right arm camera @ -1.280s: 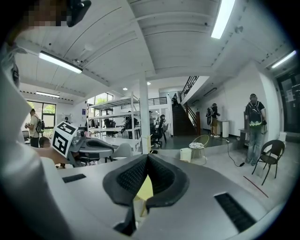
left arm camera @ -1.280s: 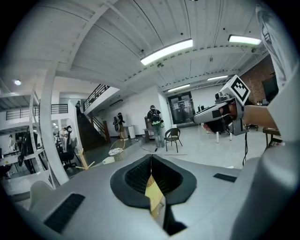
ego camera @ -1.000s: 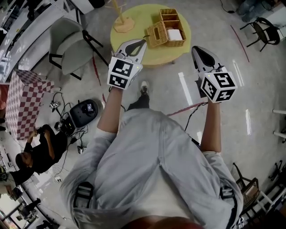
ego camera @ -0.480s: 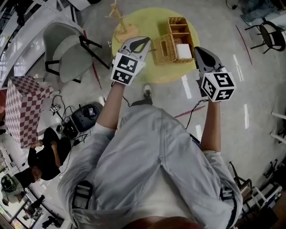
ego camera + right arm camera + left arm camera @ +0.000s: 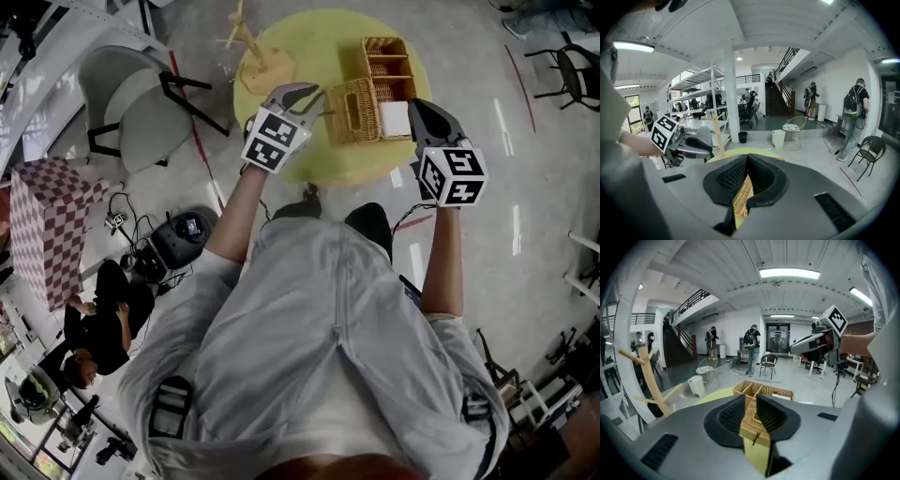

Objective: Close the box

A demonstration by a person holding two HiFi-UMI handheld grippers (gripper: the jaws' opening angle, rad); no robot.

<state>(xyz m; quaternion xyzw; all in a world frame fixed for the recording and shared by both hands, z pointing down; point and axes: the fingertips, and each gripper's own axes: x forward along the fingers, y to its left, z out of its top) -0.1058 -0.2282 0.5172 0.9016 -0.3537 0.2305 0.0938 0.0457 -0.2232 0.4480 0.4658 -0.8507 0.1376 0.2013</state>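
Note:
A wicker box (image 5: pixel 386 61) with compartments stands on the round yellow table (image 5: pixel 319 42), its woven lid (image 5: pixel 353 110) hinged open toward me. A white item (image 5: pixel 395 118) lies in one compartment. My left gripper (image 5: pixel 309 91) hangs over the table's near edge, just left of the lid. Its jaws are opening, a narrow gap between them and nothing in it. In the left gripper view the box (image 5: pixel 762 391) shows beyond the left gripper (image 5: pixel 750 401). My right gripper (image 5: pixel 419 105) hovers right of the box, fingertips together. In the right gripper view wicker (image 5: pixel 743 196) shows below the right gripper (image 5: pixel 747 157).
A wooden branch stand (image 5: pixel 263 64) sits at the table's left. A grey chair (image 5: pixel 139 105) stands left of the table. A checkered box (image 5: pixel 45 225), a black device (image 5: pixel 181 235) with cables and a seated person (image 5: pixel 98 323) are on the floor at the left. A black chair (image 5: pixel 570 66) stands far right.
I have walked up to the table, so it and the box lie closer under both grippers. The left gripper has come forward beside the lid.

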